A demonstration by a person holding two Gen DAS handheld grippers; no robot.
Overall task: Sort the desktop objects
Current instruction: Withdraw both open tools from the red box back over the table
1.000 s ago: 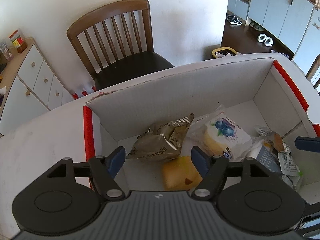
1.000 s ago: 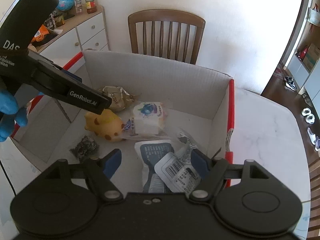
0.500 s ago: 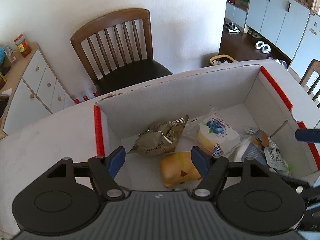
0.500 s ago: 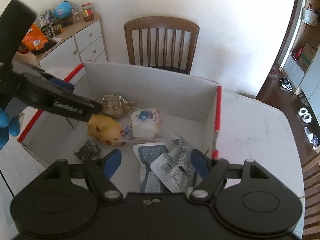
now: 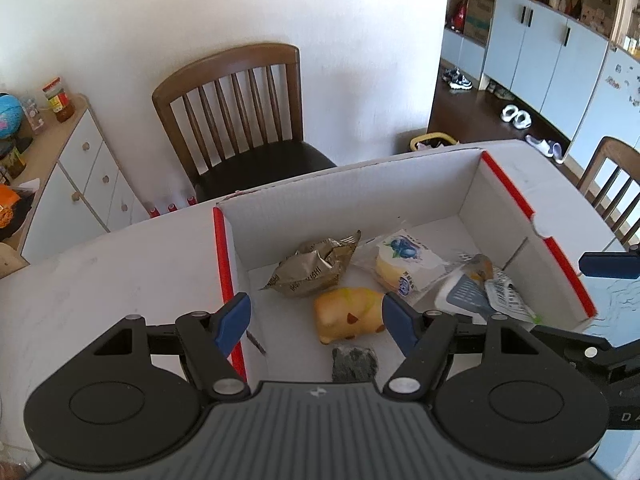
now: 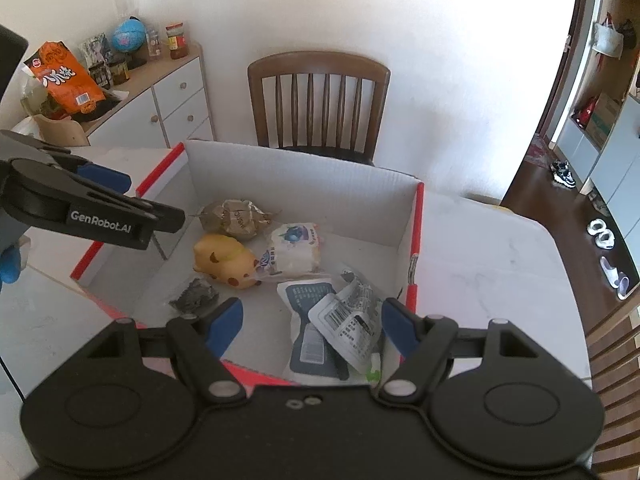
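Both claws, left claw (image 5: 316, 318) and right claw (image 6: 312, 326), open and empty above filled box (image 6: 304, 168); sorting apparently complete, next: clear away from table (image 6: 480, 248).

Red-edged white box (image 5: 508, 188), yellow toy (image 5: 348, 314)

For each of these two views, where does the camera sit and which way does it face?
Left wrist: on the left tool, angled down into the cardboard box; own open blue fingers show.
Right wrist: on the right tool, angled down into the box; the left tool and a blue-gloved hand show.
Shared: box, yellow toy, chair.
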